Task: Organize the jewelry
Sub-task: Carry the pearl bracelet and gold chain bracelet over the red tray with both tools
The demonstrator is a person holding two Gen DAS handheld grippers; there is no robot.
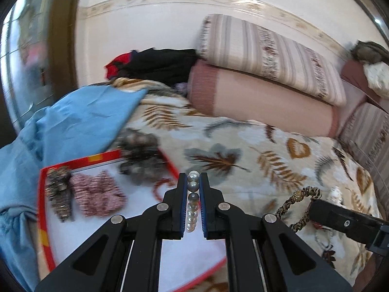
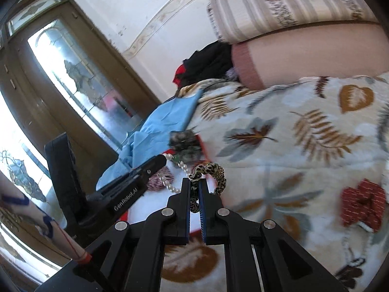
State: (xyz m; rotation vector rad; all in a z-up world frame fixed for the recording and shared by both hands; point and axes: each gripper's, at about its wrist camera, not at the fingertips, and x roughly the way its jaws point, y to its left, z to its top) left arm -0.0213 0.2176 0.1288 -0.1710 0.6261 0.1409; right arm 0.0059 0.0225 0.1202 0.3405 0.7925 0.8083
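My left gripper (image 1: pixel 193 177) is shut on a pearl bead strand (image 1: pixel 193 187), white and grey beads lined up between its pads; the strand (image 2: pixel 176 170) also hangs from it in the right wrist view. My right gripper (image 2: pixel 194 182) is shut on a leopard-print scrunchie (image 2: pixel 211 174), which loops out past its fingertips. Below the left gripper lies a white tray with a red rim (image 1: pixel 42 194) holding a dark glittery scrunchie (image 1: pixel 59 192), a pink patterned scrunchie (image 1: pixel 97 192), a grey fuzzy one (image 1: pixel 139 158) and a red bead string (image 1: pixel 160 187).
Everything lies on a bed with a leaf-print blanket (image 1: pixel 243 146). A blue cloth (image 1: pixel 73 126) covers the tray's left side. Pillows (image 1: pixel 267 73) and dark clothes (image 1: pixel 158 65) sit at the head. A red patterned item (image 2: pixel 362 202) lies on the blanket to the right.
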